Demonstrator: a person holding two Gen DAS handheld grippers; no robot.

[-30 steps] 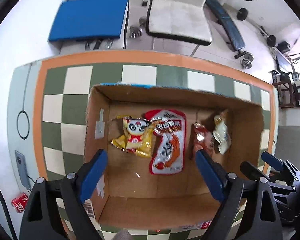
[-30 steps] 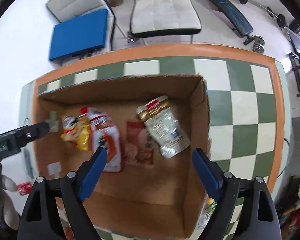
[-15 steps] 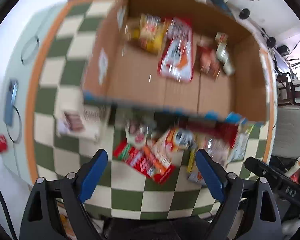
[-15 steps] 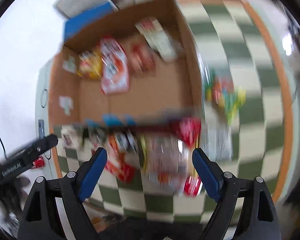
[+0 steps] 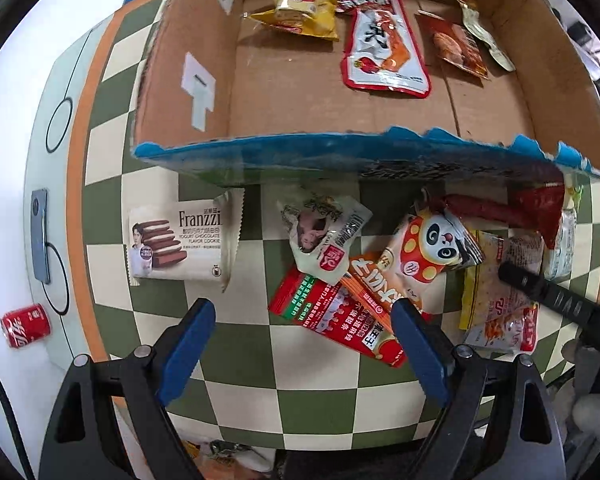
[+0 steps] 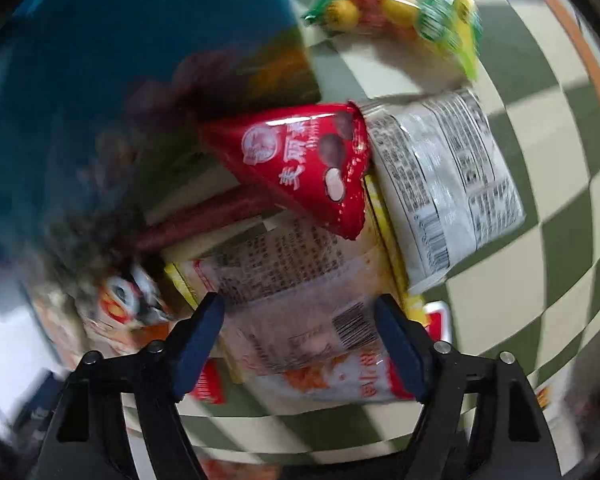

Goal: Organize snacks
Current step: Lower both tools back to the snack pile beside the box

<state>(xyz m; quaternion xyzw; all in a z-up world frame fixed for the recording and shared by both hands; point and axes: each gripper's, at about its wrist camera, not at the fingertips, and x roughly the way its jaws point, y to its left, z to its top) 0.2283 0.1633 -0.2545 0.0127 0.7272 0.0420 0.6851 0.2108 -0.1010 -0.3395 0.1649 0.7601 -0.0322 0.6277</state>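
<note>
A cardboard box on the checkered table holds several snack packets, among them a red-and-white pouch. In front of the box lie loose snacks: a Franzzi cookie pack, a red flat packet, a panda bag. My left gripper is open and empty above the table in front of them. My right gripper is open, low over a clear pale packet, with a red triangular pack and a white pack beyond. It also shows in the left wrist view.
A red soda can and a phone lie on the white surface left of the table. A bag of coloured balls lies at the far right. The box's blue outer wall stands close to my right gripper's left.
Both grippers pulled back from over the box to the loose snacks in front of it. The right one dropped low over the clear pale packet. Both stayed open.
</note>
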